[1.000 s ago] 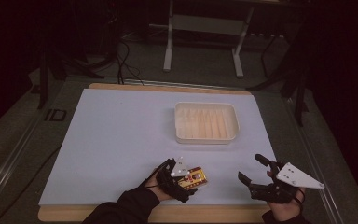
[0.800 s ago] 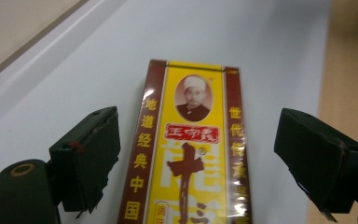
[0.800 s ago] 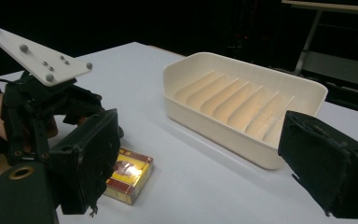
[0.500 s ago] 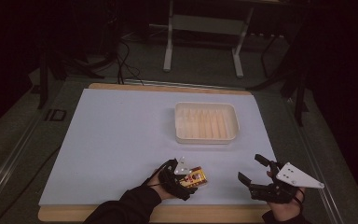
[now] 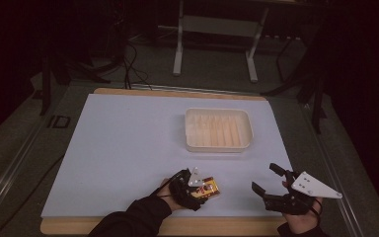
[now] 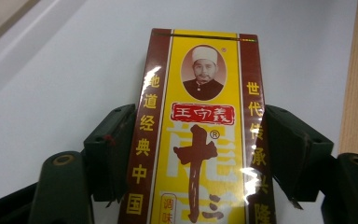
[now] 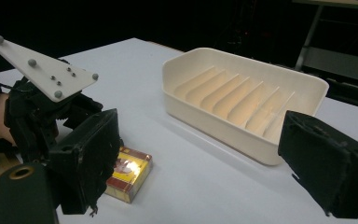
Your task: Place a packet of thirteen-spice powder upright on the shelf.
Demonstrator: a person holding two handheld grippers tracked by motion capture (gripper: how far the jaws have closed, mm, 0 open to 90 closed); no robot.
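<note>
A yellow-and-maroon box (image 5: 210,187) with Chinese print lies flat near the table's front edge. My left gripper (image 5: 198,190) is shut on it. In the left gripper view the box (image 6: 200,84) runs lengthwise between the two black jaws, which press on its long sides; they have just been closing on it. My right gripper (image 5: 262,177) rests to the right of the box, open with nothing between its fingers. The right gripper view has the box (image 7: 129,176) at lower left, and the left gripper's pale plate (image 7: 42,65) above it.
A cream ribbed tray (image 5: 218,146) stands beyond both hands at mid-right, also in the right gripper view as the tray (image 7: 214,116). A pale sheet (image 5: 128,148) covers the wooden table, whose edge (image 5: 177,228) runs along the front. Dark stands and cables lie beyond.
The left gripper's jaws have drawn in onto the sides of the box. Both hands stayed where they were, and the right gripper is still open.
</note>
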